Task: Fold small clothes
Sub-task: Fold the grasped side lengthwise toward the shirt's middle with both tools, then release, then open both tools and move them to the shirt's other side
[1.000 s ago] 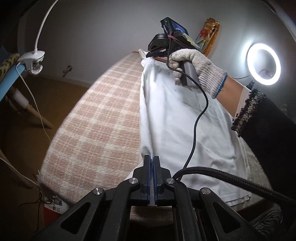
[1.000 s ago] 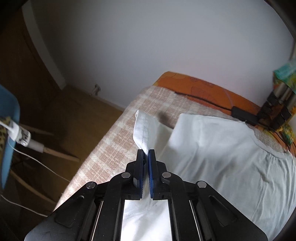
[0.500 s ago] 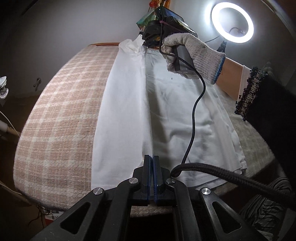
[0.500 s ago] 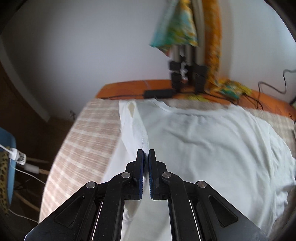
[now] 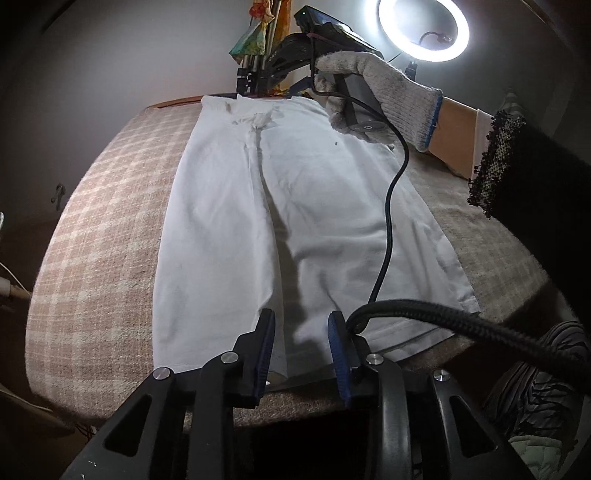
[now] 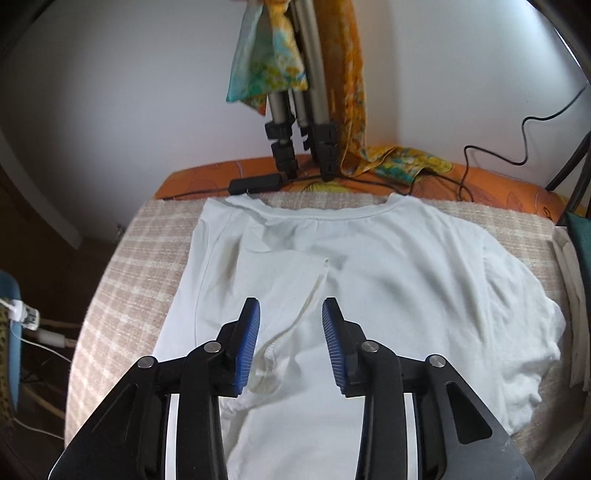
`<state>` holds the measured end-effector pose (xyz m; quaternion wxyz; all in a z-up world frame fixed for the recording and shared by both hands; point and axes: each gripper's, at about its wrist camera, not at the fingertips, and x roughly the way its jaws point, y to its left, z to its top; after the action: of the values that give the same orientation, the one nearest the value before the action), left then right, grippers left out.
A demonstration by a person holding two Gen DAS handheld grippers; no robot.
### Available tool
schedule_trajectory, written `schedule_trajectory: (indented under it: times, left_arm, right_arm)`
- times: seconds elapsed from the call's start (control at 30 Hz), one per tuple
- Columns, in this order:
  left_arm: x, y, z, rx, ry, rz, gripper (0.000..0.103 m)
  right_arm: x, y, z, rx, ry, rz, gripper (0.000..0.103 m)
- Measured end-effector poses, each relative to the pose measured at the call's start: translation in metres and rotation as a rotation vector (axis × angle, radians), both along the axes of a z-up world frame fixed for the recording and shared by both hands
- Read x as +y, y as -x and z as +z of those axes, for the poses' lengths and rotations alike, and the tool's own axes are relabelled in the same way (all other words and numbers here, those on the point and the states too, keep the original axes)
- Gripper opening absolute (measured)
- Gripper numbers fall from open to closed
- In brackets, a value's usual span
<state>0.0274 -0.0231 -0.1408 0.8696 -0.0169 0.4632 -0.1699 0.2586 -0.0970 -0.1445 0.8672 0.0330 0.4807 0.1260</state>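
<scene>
A white T-shirt (image 5: pixel 229 221) lies flat on the plaid-covered table, its left side folded over onto the body, the fold edge running down the middle. In the right wrist view the T-shirt (image 6: pixel 388 280) shows its collar at the far end and the folded-in sleeve below my fingers. My left gripper (image 5: pixel 301 332) is open and empty over the shirt's hem at the near edge. My right gripper (image 6: pixel 290 321) is open and empty above the folded sleeve; it also shows in the left wrist view (image 5: pixel 295 51), held by a gloved hand at the collar end.
The plaid table cover (image 5: pixel 103 206) is bare left of the shirt. A tripod (image 6: pixel 299 122) draped with coloured cloth stands behind the collar, with a black adapter and cables (image 6: pixel 255 184) on the orange edge. A ring light (image 5: pixel 424 29) glows at the back right.
Both grippers carried the shirt's left side over onto the body, laid it down and opened, letting go of the fabric.
</scene>
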Motion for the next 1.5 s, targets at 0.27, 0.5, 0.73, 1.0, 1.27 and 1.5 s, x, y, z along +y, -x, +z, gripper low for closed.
schedule_trajectory:
  times: [0.27,0.5,0.73,1.0,1.27,1.5]
  left_arm:
    - [-0.001,0.016,0.016,-0.093,-0.058,0.008,0.03]
    - [-0.013,0.024,0.031,-0.165,-0.077,-0.012,0.03]
    - [-0.03,0.035,0.038,-0.2,-0.069,-0.055,0.03]
    - [-0.078,0.04,0.044,-0.235,-0.006,-0.145,0.036]
    - [-0.155,0.04,0.025,-0.229,-0.028,-0.302,0.04]
    - [-0.184,0.032,-0.004,-0.148,-0.089,-0.335,0.051]
  right_arm:
    - [-0.05,0.045,0.052,-0.072,-0.066,-0.004,0.034]
    - [-0.112,0.111,0.11,-0.165,-0.077,-0.028,0.034]
    - [-0.195,0.185,0.141,-0.217,-0.069,-0.096,0.034]
    - [-0.28,0.271,0.13,-0.215,-0.085,-0.205,0.036]
    - [-0.288,0.299,0.087,-0.152,-0.017,-0.174,0.037]
    - [-0.273,0.275,0.057,-0.088,-0.051,-0.104,0.037]
